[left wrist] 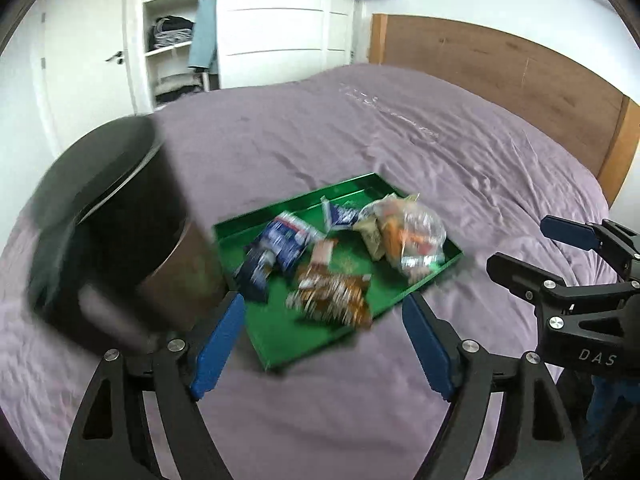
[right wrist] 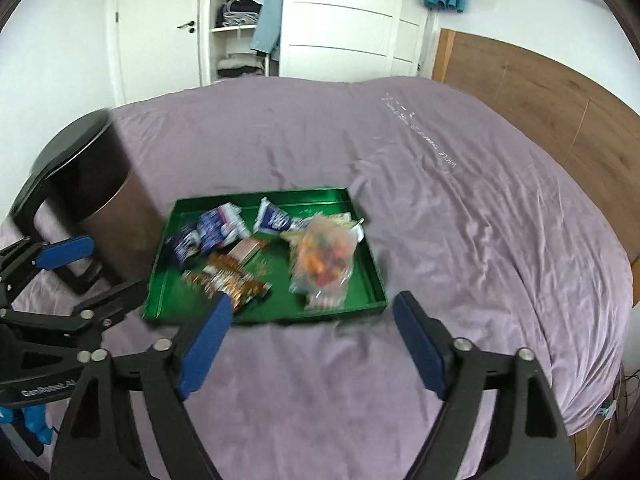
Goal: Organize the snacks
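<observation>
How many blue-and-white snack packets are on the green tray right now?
3 that I can make out: two blue-and-white packets overlapping at the green tray's far left, one at the far middle. Blur and the pile may hide more.

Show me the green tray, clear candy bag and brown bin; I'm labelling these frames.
green tray (right wrist: 362, 280), right wrist view, right wall.
clear candy bag (right wrist: 326, 254), right wrist view, middle.
brown bin (left wrist: 182, 268), left wrist view, side wall.
</observation>
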`<action>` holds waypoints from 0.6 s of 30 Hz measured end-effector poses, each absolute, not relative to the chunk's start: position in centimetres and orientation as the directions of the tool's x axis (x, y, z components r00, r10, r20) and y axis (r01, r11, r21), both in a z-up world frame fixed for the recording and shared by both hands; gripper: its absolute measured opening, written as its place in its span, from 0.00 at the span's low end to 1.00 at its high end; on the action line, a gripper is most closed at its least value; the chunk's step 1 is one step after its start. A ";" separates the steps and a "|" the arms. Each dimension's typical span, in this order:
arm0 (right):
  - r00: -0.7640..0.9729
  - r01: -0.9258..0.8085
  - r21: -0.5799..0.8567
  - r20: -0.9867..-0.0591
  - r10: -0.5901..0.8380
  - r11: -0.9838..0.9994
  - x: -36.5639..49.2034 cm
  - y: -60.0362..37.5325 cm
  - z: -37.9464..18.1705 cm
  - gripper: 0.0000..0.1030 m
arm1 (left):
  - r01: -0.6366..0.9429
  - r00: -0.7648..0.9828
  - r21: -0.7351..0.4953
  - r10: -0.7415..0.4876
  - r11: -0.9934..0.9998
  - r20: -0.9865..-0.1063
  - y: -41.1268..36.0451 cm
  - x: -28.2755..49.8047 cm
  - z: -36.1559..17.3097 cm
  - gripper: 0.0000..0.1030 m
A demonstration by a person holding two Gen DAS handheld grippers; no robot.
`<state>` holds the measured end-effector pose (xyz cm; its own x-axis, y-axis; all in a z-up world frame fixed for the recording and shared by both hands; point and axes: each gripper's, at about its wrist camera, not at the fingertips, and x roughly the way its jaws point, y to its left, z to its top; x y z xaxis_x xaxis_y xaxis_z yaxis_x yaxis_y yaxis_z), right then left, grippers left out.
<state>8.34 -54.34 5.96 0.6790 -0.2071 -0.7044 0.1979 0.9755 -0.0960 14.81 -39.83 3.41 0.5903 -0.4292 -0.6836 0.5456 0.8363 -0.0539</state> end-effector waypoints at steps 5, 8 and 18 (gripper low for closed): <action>0.712 0.161 -0.036 -0.688 -0.141 0.986 5.2 -52.2 5.8 1.00 | 0.453 0.625 -0.040 -0.350 0.890 -0.698 -35.5 11.4 3.6 0.74; 0.731 0.152 -0.011 -0.672 -0.120 0.988 3.8 -51.2 5.6 1.00 | 0.386 0.652 -0.029 -0.295 0.922 -0.698 -33.1 10.2 4.0 0.78; 0.740 0.164 -0.030 -0.657 -0.143 0.986 2.3 -49.5 5.6 1.00 | 0.368 0.710 0.009 -0.274 0.930 -0.649 -30.9 8.0 5.5 0.81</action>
<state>2.30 -49.53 5.55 0.7404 -0.1429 -0.6568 0.1640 0.9860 -0.0296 8.01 -30.90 5.50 0.7099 -0.2745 -0.6486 0.3678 0.9299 0.0091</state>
